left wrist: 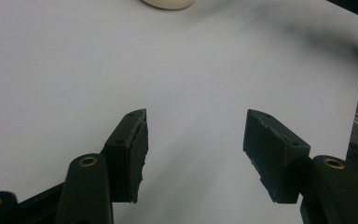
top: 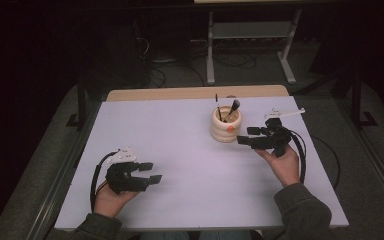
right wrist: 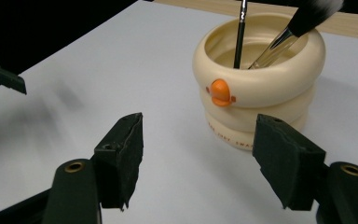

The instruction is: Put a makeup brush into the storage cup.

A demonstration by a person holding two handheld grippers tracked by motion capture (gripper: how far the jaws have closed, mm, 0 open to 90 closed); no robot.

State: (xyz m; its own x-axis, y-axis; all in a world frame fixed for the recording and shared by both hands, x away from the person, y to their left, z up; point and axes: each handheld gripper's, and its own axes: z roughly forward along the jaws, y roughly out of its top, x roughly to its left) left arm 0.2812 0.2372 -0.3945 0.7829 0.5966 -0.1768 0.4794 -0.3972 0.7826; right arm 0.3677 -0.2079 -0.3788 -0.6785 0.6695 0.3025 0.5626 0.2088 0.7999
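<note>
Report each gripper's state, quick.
Left gripper: open, holding nothing, over bare table.
Right gripper: open, holding nothing, facing the cream holder, not touching it.

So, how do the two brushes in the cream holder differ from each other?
The thin brush is a slim black stick and stands nearly upright. The fluffy brush has a wide, dark, white-tipped head and leans sideways against the rim. Both stand inside the cream holder, heads up.
</note>
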